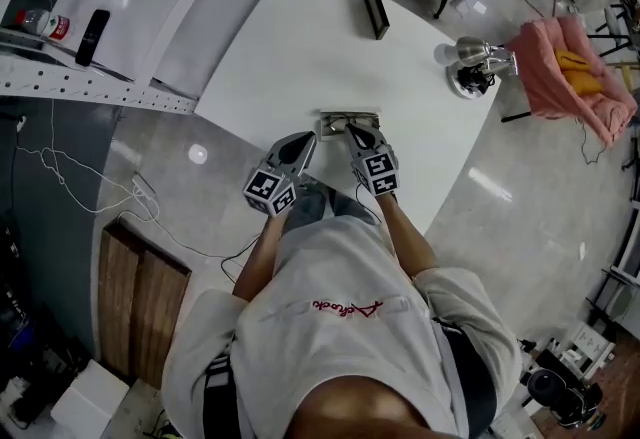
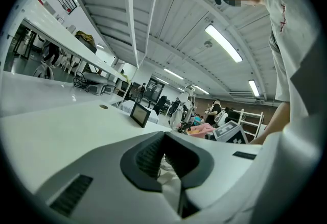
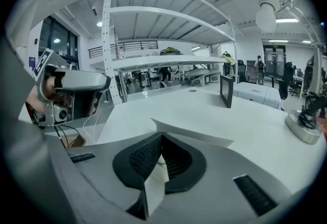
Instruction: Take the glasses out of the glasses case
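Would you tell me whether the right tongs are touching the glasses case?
Touching: the right gripper view shows the right tongs shut on a pale flap of the glasses case.

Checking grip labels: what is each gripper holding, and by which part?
Right gripper pinches the glasses case by its thin white flap. Left gripper seems shut on the case too; exact part unclear.

The table (image 1: 300, 47) is plain white, with a black screen (image 1: 377, 9) towards its far side. At the table's near edge, the glasses case (image 1: 348, 117) looks pale grey. The left gripper (image 1: 306, 139) and right gripper (image 1: 352, 131) are grey, with black-and-white square-patterned cubes. A pink cloth (image 1: 565, 77) hangs beyond the table's right edge. The person's shirt (image 1: 340, 347) is white with red script.
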Action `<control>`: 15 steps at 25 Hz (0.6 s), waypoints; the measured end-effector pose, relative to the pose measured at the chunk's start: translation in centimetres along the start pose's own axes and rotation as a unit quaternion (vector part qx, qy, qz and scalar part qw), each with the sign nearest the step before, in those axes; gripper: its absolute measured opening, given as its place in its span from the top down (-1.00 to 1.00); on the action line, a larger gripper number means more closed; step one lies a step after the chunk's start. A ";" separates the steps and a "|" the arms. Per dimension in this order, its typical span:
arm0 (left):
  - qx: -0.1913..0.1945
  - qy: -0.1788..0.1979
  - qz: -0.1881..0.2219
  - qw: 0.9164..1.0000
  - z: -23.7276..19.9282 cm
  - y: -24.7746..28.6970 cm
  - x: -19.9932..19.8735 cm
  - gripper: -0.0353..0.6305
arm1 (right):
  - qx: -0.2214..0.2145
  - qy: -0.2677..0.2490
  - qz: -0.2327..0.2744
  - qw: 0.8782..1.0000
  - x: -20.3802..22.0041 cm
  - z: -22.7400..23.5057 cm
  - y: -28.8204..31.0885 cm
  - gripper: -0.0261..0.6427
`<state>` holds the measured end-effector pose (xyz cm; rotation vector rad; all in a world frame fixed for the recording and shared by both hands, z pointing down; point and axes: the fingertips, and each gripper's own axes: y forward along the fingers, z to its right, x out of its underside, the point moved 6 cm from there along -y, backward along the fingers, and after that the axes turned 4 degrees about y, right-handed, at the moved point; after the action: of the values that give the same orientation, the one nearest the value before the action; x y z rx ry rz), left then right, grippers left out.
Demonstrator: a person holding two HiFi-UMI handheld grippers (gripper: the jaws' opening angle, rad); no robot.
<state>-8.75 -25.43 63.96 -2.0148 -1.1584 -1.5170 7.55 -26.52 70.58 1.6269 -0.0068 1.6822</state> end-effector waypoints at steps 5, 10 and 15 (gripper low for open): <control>-0.003 0.000 0.002 1.000 -0.3 -0.2 -0.1 0.82 | 0.001 -0.062 -0.023 0.998 -0.6 0.4 0.8 0.93; -0.002 0.001 0.004 1.000 -0.2 0.0 -0.3 0.82 | 0.023 -0.247 -0.077 0.966 -0.3 -0.1 0.9 0.93; -0.002 0.000 0.004 1.000 -0.2 0.0 -0.3 0.82 | 0.042 -0.394 -0.105 0.912 -0.1 -0.9 1.2 0.93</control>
<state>-8.88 -25.68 63.74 -2.0182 -1.1466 -1.5166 6.14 -26.90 70.92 2.1816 -0.1537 0.7876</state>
